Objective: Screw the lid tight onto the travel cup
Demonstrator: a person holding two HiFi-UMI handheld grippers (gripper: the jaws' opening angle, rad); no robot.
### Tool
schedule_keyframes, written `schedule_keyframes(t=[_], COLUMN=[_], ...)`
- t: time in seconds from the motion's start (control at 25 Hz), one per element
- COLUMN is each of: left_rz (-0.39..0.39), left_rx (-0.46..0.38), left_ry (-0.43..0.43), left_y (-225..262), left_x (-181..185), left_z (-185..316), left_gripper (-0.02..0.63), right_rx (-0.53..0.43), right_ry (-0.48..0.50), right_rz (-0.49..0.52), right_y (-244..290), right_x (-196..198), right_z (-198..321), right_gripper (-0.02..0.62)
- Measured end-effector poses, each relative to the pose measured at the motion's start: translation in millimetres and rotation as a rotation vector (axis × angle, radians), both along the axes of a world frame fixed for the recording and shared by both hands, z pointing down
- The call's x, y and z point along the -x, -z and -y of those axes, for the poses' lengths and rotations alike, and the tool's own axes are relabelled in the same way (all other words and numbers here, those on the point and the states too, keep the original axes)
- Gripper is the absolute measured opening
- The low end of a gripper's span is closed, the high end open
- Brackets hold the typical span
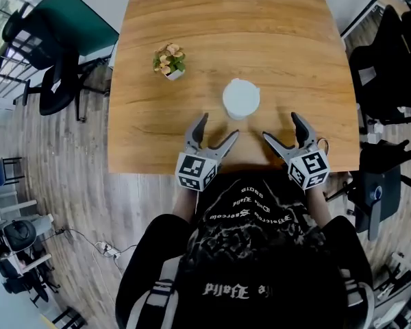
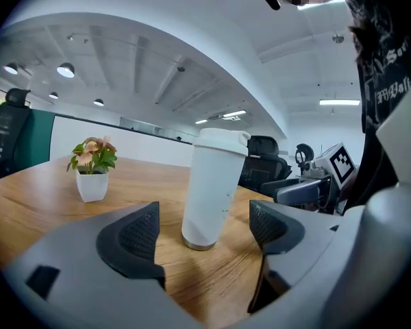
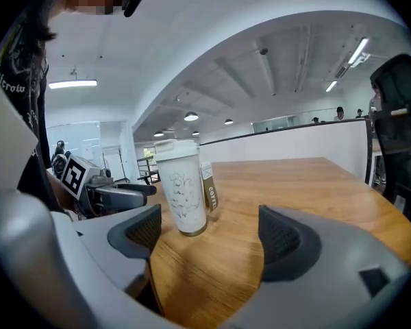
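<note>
My left gripper sat wide open and empty by the table's near edge. The cup, lid resting on top, stood upright just beyond and between both tools. My right gripper was spread as wide, holding nothing. I judged the left should clamp the body low and firm, and the right should square onto the lid before twisting.

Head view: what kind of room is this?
Most likely an open-plan office or meeting area. A large wooden table has black office chairs around it, and the left gripper view shows ceiling strip lights over a wide, partitioned space.
</note>
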State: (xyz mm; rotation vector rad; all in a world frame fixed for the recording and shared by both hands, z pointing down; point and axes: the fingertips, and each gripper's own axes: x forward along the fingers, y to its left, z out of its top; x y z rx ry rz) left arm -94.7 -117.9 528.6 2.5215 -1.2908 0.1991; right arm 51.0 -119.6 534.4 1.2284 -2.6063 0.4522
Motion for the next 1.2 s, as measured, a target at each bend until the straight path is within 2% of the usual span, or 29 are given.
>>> schedule_keyframes(t=[0.12,0.28,0.32,0.4,0.48,0.6,0.68,0.88,1.2], left_rz=[-0.054,-0.076,-0.092,-0.101,-0.091,-0.096,-0.115,-0.137,-0.085], left_rx=[-0.001,-0.001,-0.001,-0.017,-0.033,-0.035,-0.038,-0.027,-0.025], left_ry=[0.005,-0.013,-0.017,-0.007,0.015,0.043,0.054,0.059,0.036], left_y=[8,14,17,22,25,25,26,25,23], left_x=[-3,-9,-10,-11,-7,-1,1,3,-6], left_z=[0,-5,-7,-11,-12,-11,-11,-12,-13], left_gripper=[0.422,0.408,0.38,0.222,0.179,0.068,0.031,0.021,0.021], right_rx=[-0.018,-0.003,0.006,0.012,0.008,0.0,-0.01,-0.013,-0.019], right_ry=[0.006,0.046,0.06,0.074,0.071,0.059,0.048,0.024,0.033], right_rz=[-0.003,0.03,0.04,0.041,0.03,0.021,0.013,-0.001,-0.024], right_y=[6,9,9,9,9,9,10,10,10], right_x=[1,11,13,16,16,15,14,10,11], right_z=[-1,-7,-9,-12,-12,-11,-10,-10,-12], right_gripper=[0.345,0.179,0.124,0.058,0.015,0.008,0.008,0.006,0.005])
